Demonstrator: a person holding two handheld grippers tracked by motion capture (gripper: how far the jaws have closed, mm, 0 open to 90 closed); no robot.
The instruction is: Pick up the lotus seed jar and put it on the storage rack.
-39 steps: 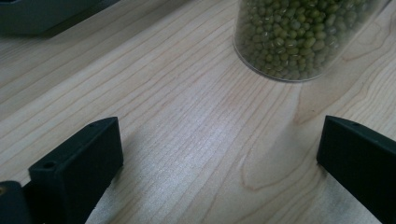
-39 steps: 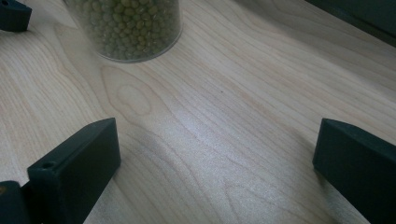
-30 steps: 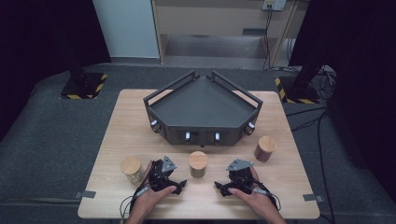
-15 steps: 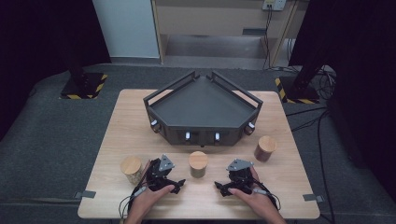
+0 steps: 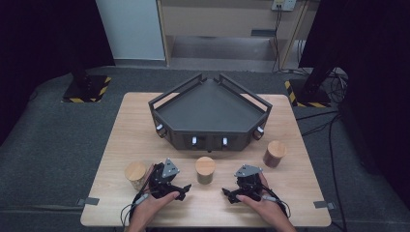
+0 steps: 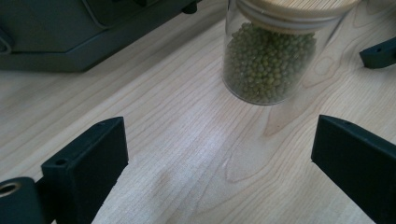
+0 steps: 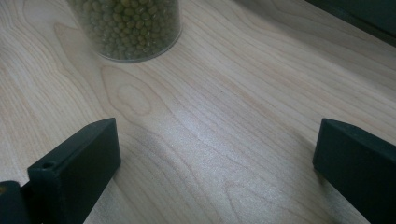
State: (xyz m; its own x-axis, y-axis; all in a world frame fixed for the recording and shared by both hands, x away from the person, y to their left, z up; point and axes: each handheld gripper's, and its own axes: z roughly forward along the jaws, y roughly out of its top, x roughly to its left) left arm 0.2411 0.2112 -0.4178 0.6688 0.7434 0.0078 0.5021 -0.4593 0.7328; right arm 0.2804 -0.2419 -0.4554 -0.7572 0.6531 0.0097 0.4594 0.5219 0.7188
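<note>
Three wooden-lidded jars stand on the table's near half: a pale one (image 5: pixel 136 175) at the left, a jar of green beans (image 5: pixel 205 169) in the middle, and a brown one (image 5: pixel 274 153) at the right. My left gripper (image 5: pixel 181 191) sits between the left and middle jars, tips pointing right. In the left gripper view its jaws (image 6: pixel 219 158) stand wide apart over bare wood, the bean jar (image 6: pixel 268 65) ahead of them. They have just been closing slightly, with nothing between them. My right gripper (image 5: pixel 227 193) points left, open (image 7: pixel 215 158), with the bean jar (image 7: pixel 128 28) ahead and apart.
A dark angular tray (image 5: pixel 210 113) with railings takes up the far half of the wooden table (image 5: pixel 290 203); its base shows in the left gripper view (image 6: pixel 70 37). The right gripper's fingertip (image 6: pixel 378 53) shows beyond the bean jar. Cables trail off the near edge.
My left gripper has lifted a little off the table. The right gripper and the jars have kept still.
</note>
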